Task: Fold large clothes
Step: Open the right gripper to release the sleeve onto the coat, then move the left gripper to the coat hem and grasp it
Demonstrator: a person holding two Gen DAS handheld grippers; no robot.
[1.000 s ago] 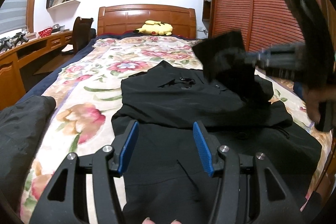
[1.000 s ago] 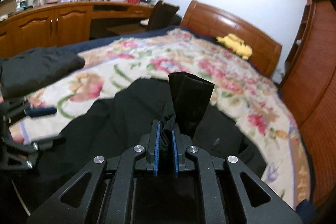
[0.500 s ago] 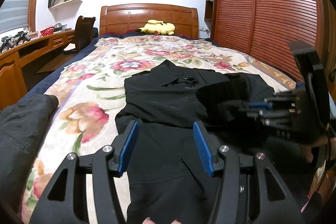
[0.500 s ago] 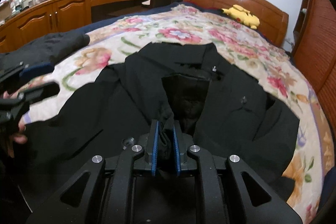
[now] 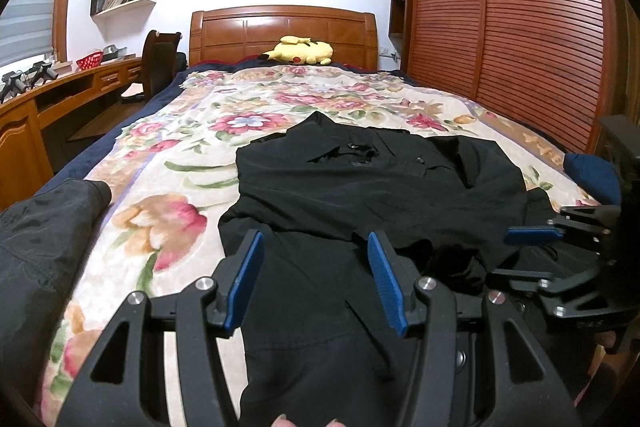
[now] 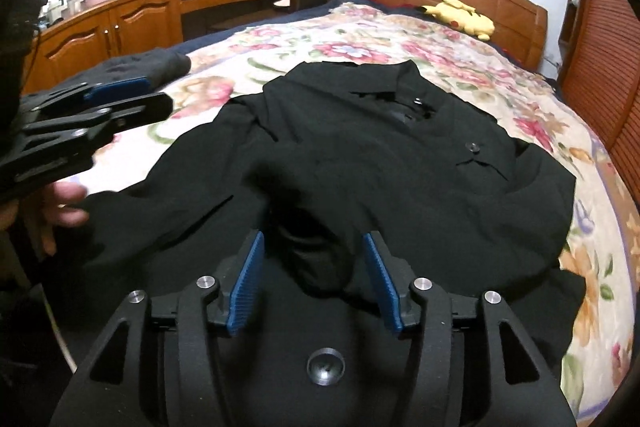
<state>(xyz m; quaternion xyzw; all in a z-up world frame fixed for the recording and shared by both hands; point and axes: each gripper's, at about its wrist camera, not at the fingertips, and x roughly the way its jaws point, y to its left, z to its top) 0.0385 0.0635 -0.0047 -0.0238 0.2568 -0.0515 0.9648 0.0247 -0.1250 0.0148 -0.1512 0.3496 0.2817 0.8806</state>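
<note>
A black coat [image 5: 360, 187] lies flat on the flowered bedspread [image 5: 168, 163], collar toward the headboard. Its sleeve [image 6: 316, 259] is folded across the front, the cuff lying between the fingers of my right gripper [image 6: 313, 237]. The jaws are opening and the blue pads stand clear of the cloth. In the left wrist view the right gripper [image 5: 516, 253] comes in from the right edge. My left gripper [image 5: 315, 239] hovers open over the coat's lower left part with nothing between its pads. It also shows at the left of the right wrist view [image 6: 156, 93], a hand [image 6: 64, 203] below it.
A second dark garment [image 5: 40, 235] lies bunched at the bed's left edge. A yellow plush toy [image 5: 298, 51] rests by the wooden headboard [image 5: 280, 31]. Louvred wardrobe doors [image 5: 520, 27] run along the right; a desk [image 6: 120, 23] and chair [image 5: 160, 59] stand left.
My right gripper has come down with the sleeve, laid it across the coat front and opened its jaws off it. The left gripper has stayed where it was.
</note>
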